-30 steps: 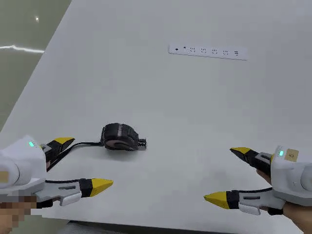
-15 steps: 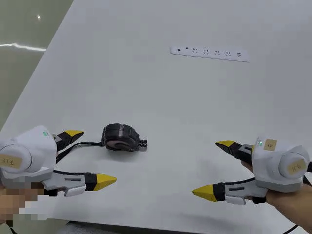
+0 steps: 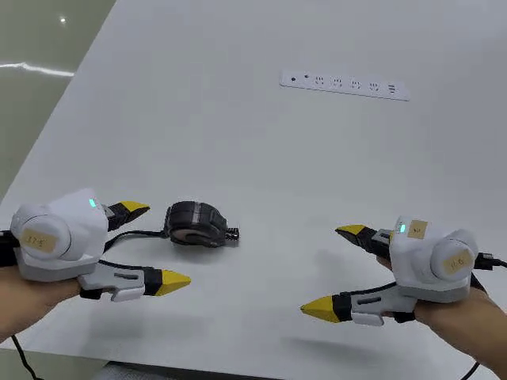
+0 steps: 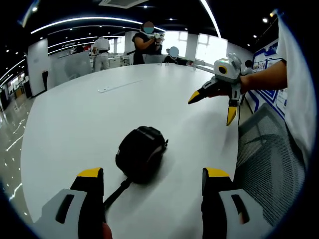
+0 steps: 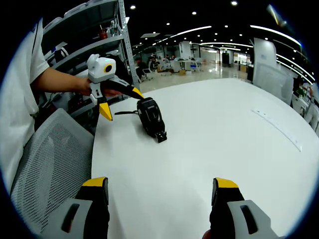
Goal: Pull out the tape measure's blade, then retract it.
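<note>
Both tools were up over the broad white tabletop (image 3: pixel 277 158), and neither had hold of anything. The left gripper (image 3: pixel 162 243), white-bodied with black jaws and yellow tips, had its jaws spread wide with nothing between them. The upper tip sat just beside the thin black wrist strap (image 3: pixel 139 233) that trailed from the tape measure towards the left; whether it touched the strap could not be told from the head view.

The round black tape measure (image 3: pixel 194 225) lay on the table just beyond the left gripper's tips and well to the left of the right gripper. Its short dark blade hook (image 3: pixel 230 232) was drawn up against the case and faced the right gripper. In the left gripper view the tape measure (image 4: pixel 141 153) lay dead ahead, just beyond the two yellow tips, with the strap (image 4: pixel 117 191) running back towards the left jaw.

The matching right gripper (image 3: pixel 325 269) was held over bare table, jaws just as wide and empty. In its own view the tape measure (image 5: pixel 151 115) lay well ahead and to the left, with the left gripper (image 5: pixel 122 103) hovering behind it.

A long white power strip (image 3: pixel 344 84) lay far back on the table, well apart from everything. A grey mesh chair back (image 5: pixel 45 159) stood at the table's near edge.
</note>
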Action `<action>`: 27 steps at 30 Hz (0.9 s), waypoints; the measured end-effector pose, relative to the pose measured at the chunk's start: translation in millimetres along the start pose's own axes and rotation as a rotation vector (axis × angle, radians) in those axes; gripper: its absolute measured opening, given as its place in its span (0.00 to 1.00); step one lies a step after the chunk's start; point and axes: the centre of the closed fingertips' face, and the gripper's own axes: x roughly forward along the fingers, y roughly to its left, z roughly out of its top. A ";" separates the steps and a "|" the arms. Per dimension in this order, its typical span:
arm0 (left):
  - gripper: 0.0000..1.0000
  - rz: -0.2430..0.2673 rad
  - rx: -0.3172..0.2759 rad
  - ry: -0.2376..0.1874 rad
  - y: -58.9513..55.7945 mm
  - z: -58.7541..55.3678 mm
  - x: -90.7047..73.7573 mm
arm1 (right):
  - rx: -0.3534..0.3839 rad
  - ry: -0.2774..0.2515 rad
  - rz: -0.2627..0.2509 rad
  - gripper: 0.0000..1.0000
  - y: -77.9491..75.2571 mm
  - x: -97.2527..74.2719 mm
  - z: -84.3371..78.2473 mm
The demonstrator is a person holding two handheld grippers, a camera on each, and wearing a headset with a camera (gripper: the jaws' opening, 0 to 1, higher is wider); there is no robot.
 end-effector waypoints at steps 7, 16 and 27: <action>0.71 -0.008 0.029 0.010 8.7 -0.5 7.3 | -0.013 0.004 0.017 0.84 -2.5 10.2 5.1; 0.61 -0.045 0.068 0.045 15.5 -5.5 18.6 | -0.023 0.014 0.042 0.83 -2.8 22.7 8.7; 0.48 -0.074 0.120 0.077 23.2 -9.0 31.1 | -0.021 0.022 0.070 0.83 -0.5 31.7 9.3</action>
